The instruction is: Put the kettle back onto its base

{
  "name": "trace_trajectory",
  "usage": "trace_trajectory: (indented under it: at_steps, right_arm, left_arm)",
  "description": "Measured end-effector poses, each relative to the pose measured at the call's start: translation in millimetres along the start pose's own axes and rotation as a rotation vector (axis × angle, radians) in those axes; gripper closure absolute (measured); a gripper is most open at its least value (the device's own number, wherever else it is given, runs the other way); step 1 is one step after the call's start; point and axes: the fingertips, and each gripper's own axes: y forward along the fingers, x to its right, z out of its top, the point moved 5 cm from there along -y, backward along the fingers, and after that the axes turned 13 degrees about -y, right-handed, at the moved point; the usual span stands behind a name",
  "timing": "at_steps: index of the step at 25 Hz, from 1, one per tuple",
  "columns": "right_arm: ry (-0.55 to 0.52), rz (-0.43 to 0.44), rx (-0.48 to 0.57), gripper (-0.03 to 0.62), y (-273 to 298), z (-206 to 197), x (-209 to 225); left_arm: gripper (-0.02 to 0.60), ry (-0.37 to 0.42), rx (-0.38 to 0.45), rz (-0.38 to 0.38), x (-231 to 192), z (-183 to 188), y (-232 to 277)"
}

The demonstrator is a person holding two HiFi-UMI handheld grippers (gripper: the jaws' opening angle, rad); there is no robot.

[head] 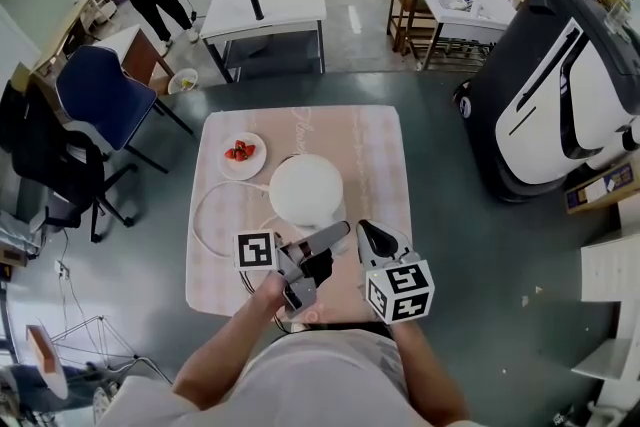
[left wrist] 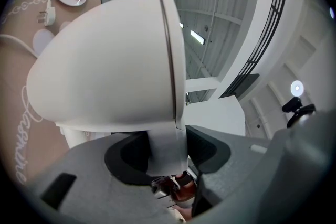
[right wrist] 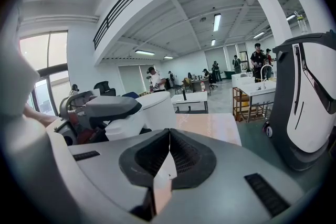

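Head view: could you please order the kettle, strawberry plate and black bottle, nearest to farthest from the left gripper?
1. kettle, held in its jaws.
2. strawberry plate, up-left of the kettle.
3. black bottle, on the far white table.

The square worktop is covered edge to edge by a pale pink and white checked cloth with script lettering along its sides. Toward the far left corner sits a small white plate carrying a few strawberries. A white power cord loops over the left half of the cloth, its plug lying just beside the plate. A white kettle is over the middle; whether it rests on the cloth cannot be told.
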Motion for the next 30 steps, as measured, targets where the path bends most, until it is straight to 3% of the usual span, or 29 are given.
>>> trace_trajectory:
  at_steps: [9, 16, 27, 28, 30]
  right_arm:
    - [0.0, -0.008, -0.004, 0.589, 0, 0, -3]
    - [0.002, -0.016, 0.004, 0.589, -1, 3, -7]
    - [-0.009, -0.039, 0.015, 0.589, -11, 9, -15]
    - [-0.009, -0.041, 0.016, 0.589, -12, 9, -15]
    - [-0.007, -0.046, 0.018, 0.589, -15, 9, -17]
  left_arm:
    - [0.383, -0.008, -0.02, 0.006, -3, -2, 4]
    - [0.383, -0.02, -0.03, -0.041, -2, -1, 2]
    - [0.354, 0.048, -0.049, -0.018, -3, -2, -1]
    - [0.342, 0.073, -0.058, 0.01, -6, -3, -2]
    - [0.232, 0.084, -0.071, 0.044, -12, -7, -5]
